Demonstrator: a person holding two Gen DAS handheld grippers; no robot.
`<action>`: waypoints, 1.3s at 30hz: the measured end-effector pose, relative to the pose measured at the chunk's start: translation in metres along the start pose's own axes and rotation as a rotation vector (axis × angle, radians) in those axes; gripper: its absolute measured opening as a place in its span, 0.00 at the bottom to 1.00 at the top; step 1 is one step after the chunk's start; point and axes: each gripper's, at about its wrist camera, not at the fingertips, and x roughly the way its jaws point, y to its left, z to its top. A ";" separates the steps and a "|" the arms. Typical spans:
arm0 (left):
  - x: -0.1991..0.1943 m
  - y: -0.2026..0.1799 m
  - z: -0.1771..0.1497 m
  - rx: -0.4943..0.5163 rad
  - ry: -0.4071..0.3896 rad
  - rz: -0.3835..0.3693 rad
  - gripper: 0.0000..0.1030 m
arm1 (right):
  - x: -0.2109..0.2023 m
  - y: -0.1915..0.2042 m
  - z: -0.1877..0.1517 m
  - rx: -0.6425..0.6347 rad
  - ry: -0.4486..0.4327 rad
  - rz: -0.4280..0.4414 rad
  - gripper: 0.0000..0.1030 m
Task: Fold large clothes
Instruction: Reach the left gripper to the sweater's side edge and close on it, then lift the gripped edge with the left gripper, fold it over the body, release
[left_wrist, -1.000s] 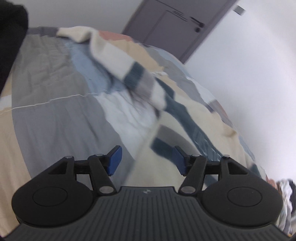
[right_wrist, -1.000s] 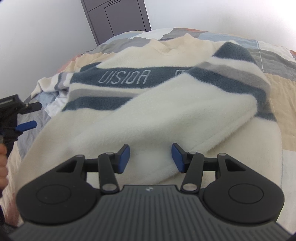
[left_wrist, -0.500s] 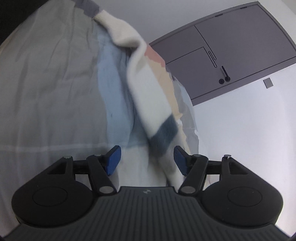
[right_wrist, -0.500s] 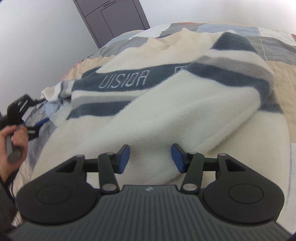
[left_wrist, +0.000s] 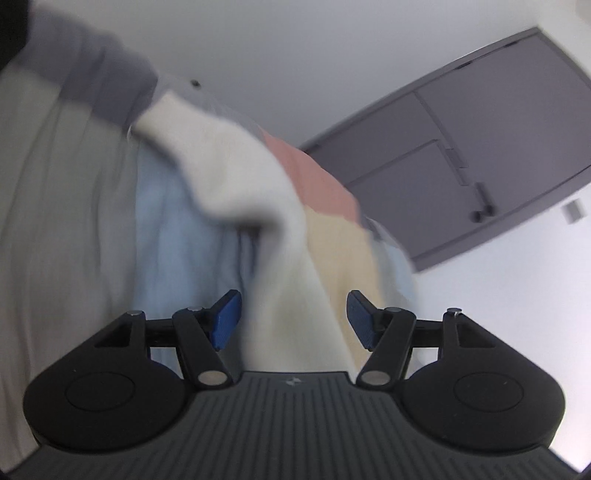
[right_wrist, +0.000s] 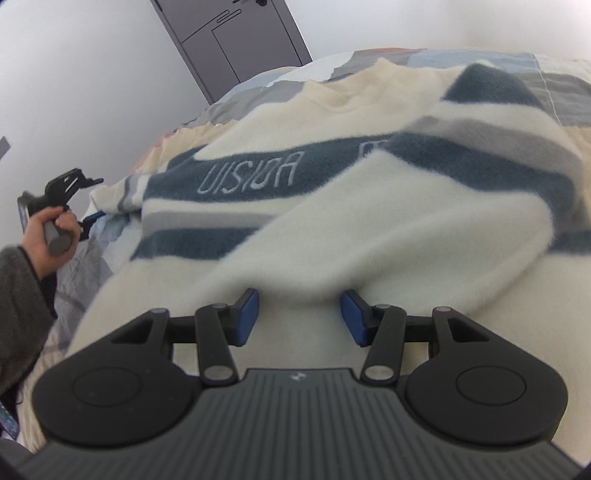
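I see the sleeve (left_wrist: 236, 177) running between my left gripper's (left_wrist: 291, 317) spread fingers, unpinched. My right gripper (right_wrist: 299, 315), also spread, hovers over the sweater (right_wrist: 332, 221).

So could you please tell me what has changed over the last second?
The left tongs swung toward the sweater's outstretched cream sleeve, which now lies between their open pads, ungripped. The right tongs stayed open over the sweater body, which has not moved.

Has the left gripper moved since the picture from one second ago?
Yes. The left gripper has swung up toward the grey door, which now fills much more of its view. The cream fleece sleeve lies between its open blue pads.
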 end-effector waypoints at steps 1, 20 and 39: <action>0.005 -0.004 0.007 0.024 -0.020 0.030 0.65 | 0.002 0.001 0.001 -0.007 -0.001 -0.002 0.51; -0.030 -0.145 0.028 0.626 -0.105 0.235 0.12 | 0.009 -0.004 0.014 0.017 -0.040 0.044 0.51; -0.246 -0.331 -0.223 1.258 -0.081 -0.164 0.12 | -0.082 -0.031 0.004 0.089 -0.238 0.027 0.53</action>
